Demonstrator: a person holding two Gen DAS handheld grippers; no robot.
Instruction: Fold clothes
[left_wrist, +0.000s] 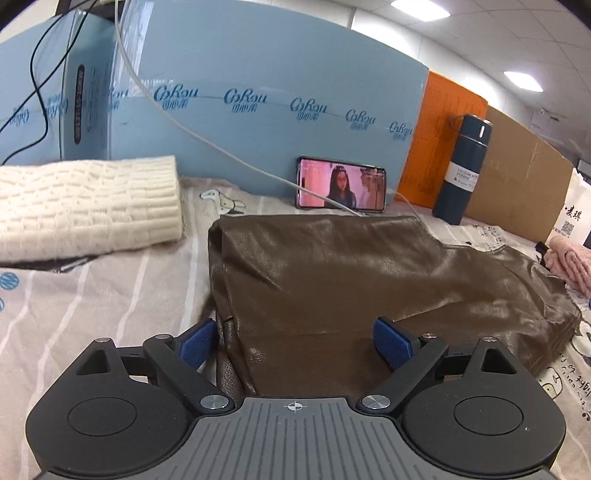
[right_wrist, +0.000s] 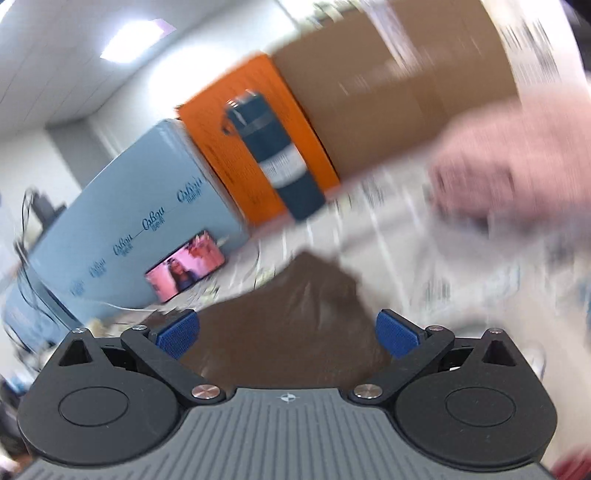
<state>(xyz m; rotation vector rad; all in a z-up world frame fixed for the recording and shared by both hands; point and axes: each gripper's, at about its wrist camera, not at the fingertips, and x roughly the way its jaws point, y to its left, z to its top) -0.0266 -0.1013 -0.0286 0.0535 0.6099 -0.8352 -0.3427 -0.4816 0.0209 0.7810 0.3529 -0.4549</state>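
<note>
A brown leather-like garment (left_wrist: 362, 284) lies folded on the striped bed sheet (left_wrist: 92, 310), its folded edge at the left. My left gripper (left_wrist: 295, 341) stands open just above its near edge, blue pads wide apart and pressing on nothing. In the tilted, blurred right wrist view the same brown garment (right_wrist: 295, 321) lies below my right gripper (right_wrist: 288, 334), which is open with nothing held between its pads. A pink knit garment (right_wrist: 517, 162) shows blurred at the upper right, and its edge (left_wrist: 569, 266) at the right in the left wrist view.
A folded cream knit sweater (left_wrist: 85, 206) lies at the left. A phone (left_wrist: 340, 188) with a lit screen leans on a blue board (left_wrist: 258, 110), a white cable running to it. A dark blue flask (left_wrist: 463, 170) stands before orange and brown cardboard (left_wrist: 524, 177).
</note>
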